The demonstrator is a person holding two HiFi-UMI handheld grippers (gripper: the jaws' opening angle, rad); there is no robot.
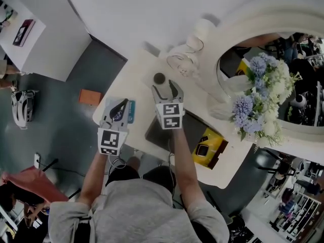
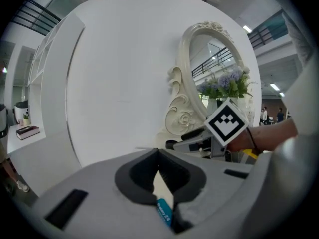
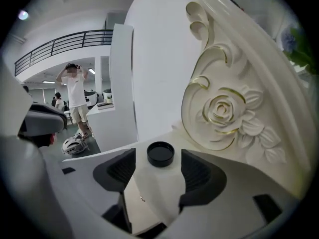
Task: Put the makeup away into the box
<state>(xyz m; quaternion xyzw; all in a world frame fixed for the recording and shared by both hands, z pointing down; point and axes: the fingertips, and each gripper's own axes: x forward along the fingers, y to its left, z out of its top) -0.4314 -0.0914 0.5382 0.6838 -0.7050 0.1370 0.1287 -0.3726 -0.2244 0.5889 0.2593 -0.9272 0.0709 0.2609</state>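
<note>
At left tool (image 2: 159,169), illegible blue label (image 2: 165,211)

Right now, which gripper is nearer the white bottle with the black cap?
Right. The right gripper has its jaws on either side of the bottle; the left gripper hangs apart from it, off to its left.
</note>
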